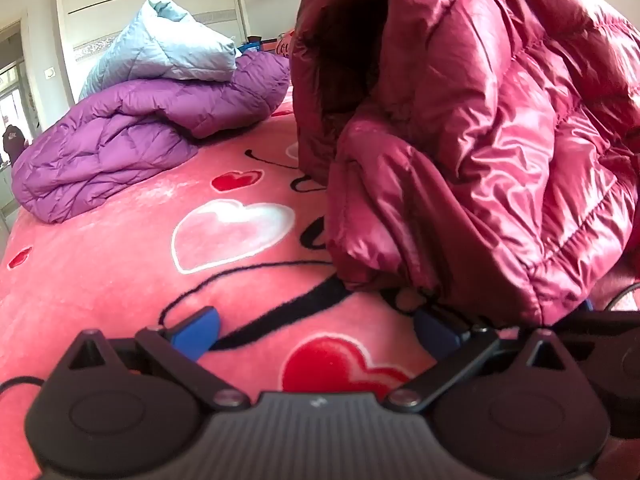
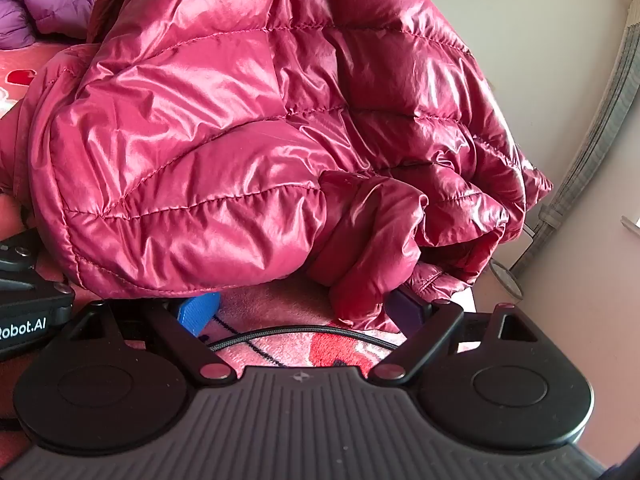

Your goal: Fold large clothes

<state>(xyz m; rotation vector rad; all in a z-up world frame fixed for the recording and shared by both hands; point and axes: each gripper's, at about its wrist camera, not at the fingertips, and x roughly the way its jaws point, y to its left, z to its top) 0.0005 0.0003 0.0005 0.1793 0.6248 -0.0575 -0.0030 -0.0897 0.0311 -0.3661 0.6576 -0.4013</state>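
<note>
At far left a purple quilted garment (image 1: 116,148) lies bunched on the pink heart-print blanket (image 1: 120,264), with a pale blue one (image 1: 160,48) piled on top; I judge these as waiting their turn.

My left gripper (image 1: 316,328) points down at the blanket, jaws fully apart, nothing between them. Its right fingertip sits just beside the hem of the red down jacket (image 1: 480,120).

The jacket stands heaped and crumpled, right of centre in the left wrist view, a cuffed sleeve drooping toward the blanket.

My right gripper (image 2: 304,312) is also spread wide, empty, with the sleeve cuff (image 2: 368,248) hanging just ahead of its right finger.

Step in hand, as I judge it: approach before first grasp. Next move calls for pinching the hem or shoulders and spreading the jacket flat.

Containers: none visible.
</note>
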